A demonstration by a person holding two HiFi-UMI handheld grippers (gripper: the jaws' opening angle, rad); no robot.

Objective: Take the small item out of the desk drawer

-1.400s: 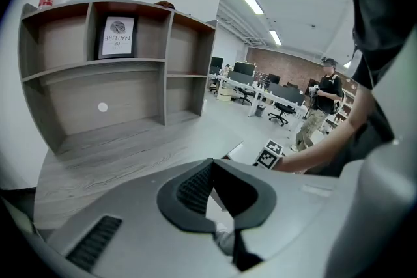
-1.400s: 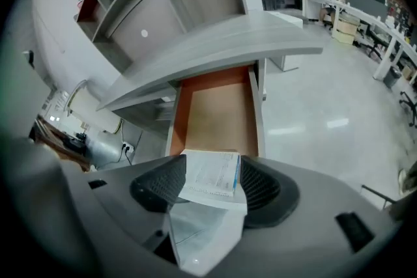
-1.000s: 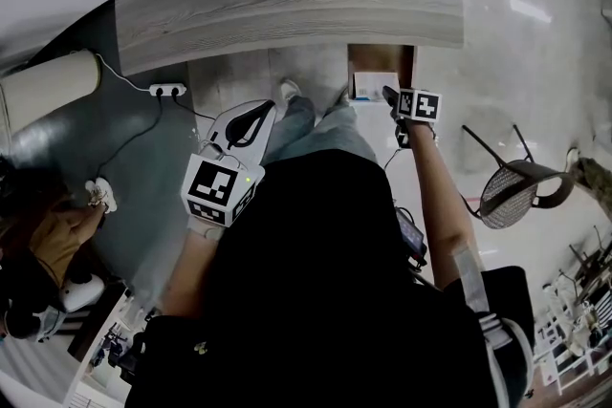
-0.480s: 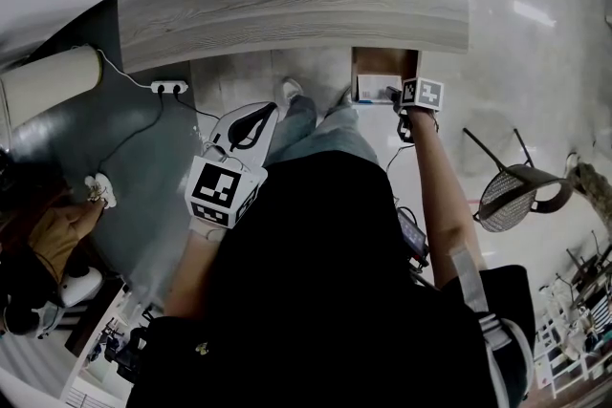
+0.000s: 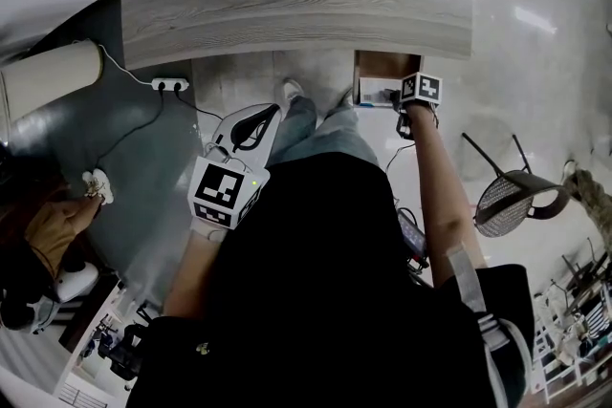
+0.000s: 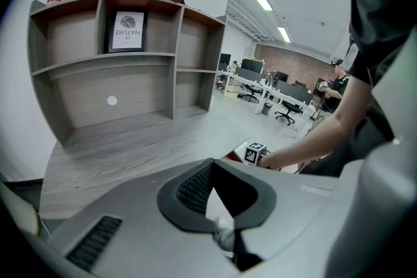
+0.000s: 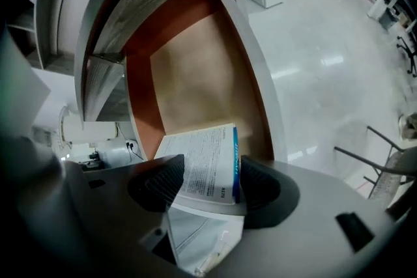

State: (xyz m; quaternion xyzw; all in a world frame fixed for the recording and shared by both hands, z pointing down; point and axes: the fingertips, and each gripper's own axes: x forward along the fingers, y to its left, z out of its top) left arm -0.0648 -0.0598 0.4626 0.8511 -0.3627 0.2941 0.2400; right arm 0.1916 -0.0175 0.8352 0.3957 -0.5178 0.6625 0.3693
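Up-frame from where it hung a second ago, my right gripper (image 5: 392, 96) is now in the mouth of the drawer (image 5: 384, 64), right of centre in the head view. Across the top of that view runs the desk (image 5: 287, 5), its front edge overhanging the pulled-out drawer. At centre left, the left gripper (image 6: 212, 166) hangs idle over the floor, tips pressed together on nothing. Seen along its own jaws, the right gripper is spread, one pad on each side of the box (image 7: 208, 163). This white carton with a blue edge lies flat on the drawer floor at the lower centre of that frame. I judge the risk is a shallow bite: closing on so thin a carton could dent it or let it slip back. Lifting carelessly could snag it on the desk edge.
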